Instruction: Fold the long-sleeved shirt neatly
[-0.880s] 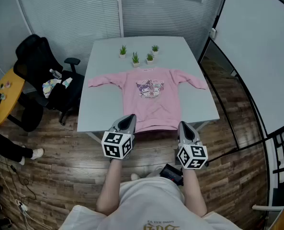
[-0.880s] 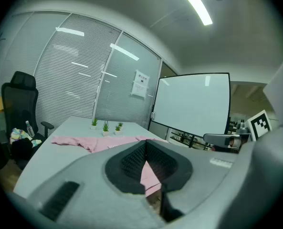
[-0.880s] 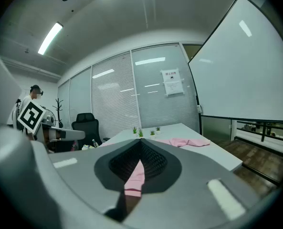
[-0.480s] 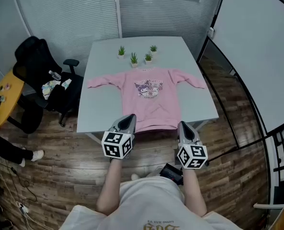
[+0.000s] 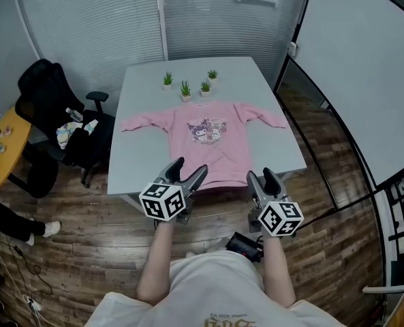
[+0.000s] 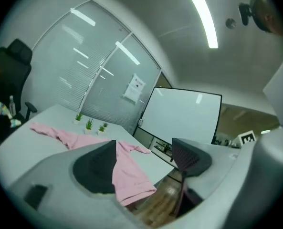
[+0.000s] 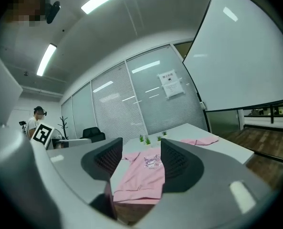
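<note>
Pink shirt (image 5: 212,142) with cartoon print on a pale grey table (image 5: 137,142).

One pink shirt (image 5: 209,142), four potted plants (image 5: 185,89) (all tiny), one table (image 5: 135,157).

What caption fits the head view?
Left gripper and right gripper, both open, hover before a pink shirt spread on the table.

Pink long-sleeved shirt (image 5: 210,142) lies flat, sleeves spread, unfolded.
</note>
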Available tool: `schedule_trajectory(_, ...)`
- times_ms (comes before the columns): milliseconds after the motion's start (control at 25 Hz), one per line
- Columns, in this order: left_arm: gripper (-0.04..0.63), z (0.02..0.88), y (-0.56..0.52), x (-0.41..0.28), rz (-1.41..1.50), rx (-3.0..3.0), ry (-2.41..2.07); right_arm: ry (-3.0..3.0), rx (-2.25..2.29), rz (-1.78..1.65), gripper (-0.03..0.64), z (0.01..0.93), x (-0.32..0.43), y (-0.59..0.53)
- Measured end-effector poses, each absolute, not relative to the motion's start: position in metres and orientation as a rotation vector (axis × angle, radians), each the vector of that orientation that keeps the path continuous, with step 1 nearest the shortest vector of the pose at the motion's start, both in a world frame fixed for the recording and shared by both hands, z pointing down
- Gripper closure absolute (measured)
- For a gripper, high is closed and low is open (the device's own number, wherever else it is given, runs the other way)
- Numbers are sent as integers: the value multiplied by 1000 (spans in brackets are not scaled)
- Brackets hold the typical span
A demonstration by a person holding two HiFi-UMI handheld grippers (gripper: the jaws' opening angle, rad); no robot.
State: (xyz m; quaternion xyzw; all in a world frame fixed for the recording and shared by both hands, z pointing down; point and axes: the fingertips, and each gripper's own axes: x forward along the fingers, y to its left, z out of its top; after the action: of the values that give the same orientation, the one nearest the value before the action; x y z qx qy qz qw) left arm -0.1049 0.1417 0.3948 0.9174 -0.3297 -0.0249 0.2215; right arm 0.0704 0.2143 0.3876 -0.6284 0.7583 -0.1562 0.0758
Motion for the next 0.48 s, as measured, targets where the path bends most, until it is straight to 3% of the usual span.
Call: schedule_trajectory(480, 265, 406, 120, -63, 74, 2596, -856, 2163, -1958, -522, 360, 393, 105, 205)
